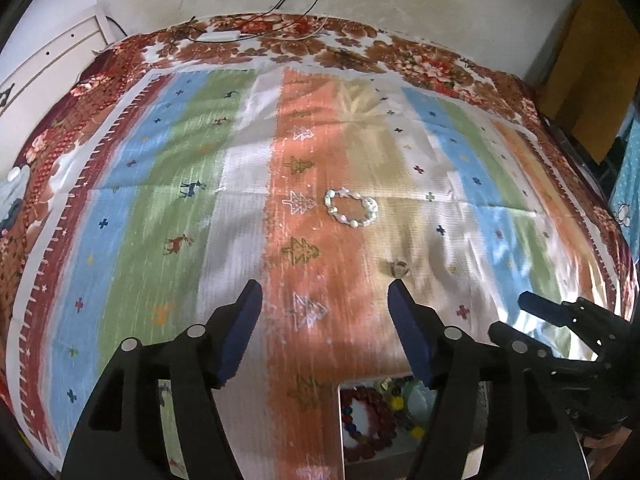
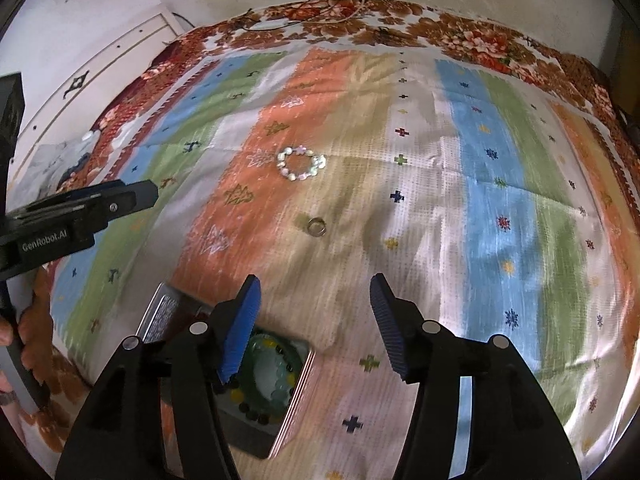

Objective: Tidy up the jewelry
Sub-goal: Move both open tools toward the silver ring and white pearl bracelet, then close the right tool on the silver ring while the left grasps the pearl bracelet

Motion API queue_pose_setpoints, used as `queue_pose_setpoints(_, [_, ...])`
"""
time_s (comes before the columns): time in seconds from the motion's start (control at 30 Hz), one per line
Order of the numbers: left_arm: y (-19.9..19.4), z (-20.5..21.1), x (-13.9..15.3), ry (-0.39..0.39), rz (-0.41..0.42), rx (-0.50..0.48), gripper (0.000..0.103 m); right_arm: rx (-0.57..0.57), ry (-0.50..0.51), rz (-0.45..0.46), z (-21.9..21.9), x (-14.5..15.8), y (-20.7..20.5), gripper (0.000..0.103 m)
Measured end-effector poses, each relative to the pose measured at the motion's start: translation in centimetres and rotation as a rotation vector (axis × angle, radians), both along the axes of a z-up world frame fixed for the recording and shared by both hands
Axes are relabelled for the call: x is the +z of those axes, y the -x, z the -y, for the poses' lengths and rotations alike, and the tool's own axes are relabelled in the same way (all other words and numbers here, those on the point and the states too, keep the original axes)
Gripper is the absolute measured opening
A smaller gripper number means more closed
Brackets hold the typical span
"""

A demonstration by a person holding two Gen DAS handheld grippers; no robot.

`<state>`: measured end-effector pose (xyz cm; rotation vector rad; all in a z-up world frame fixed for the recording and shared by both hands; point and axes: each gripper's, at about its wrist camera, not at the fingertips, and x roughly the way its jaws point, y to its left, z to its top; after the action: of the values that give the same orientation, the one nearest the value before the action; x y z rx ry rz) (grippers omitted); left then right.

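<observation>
Both grippers are matte black plastic with angular arms, each arm carrying round silver screw heads. The left gripper [image 1: 326, 292] and right gripper [image 2: 314, 290] have ribbed blue pads on their jaws. White "GenRobot.AI" lettering marks the left gripper's side in the right wrist view.

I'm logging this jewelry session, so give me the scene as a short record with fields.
surface: striped patterned cloth over a floral bedspread
loose items: pale beaded bracelet; small ring nearer the grippers
container: open tin box holding a green bead bracelet; left view also shows a red bead bracelet inside
left gripper: open, empty
right gripper: open, empty
</observation>
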<state>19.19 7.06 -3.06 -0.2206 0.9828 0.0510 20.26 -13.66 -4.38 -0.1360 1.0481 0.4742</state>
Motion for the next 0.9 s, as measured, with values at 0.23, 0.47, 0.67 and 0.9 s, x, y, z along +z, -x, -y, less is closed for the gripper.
queue_pose_setpoints(0.23, [-3.2, -0.5, -1.4, 0.025, -0.035, 0.001, 0.072, -0.02, -0.02, -0.04, 0.0, -0.8, -2.3, 0.06])
queue_pose_setpoints(0.47, [-5.6, -1.1, -2.9, 0.102, -0.064, 0.009, 0.073, -0.009, -0.013, -0.073, -1.0, -1.8, -4.3, 0.06])
queue_pose_setpoints(0.67, [-7.3, -1.5, -4.1, 0.149, -0.093, 0.007, 0.075, -0.004, -0.014, -0.099, -1.4, -2.6, -5.5, 0.061])
queue_pose_setpoints(0.9, [-9.3, -1.7, -5.4, 0.16, -0.116, 0.01, 0.075, -0.006, -0.012, -0.127, -2.0, -3.5, -6.8, 0.061])
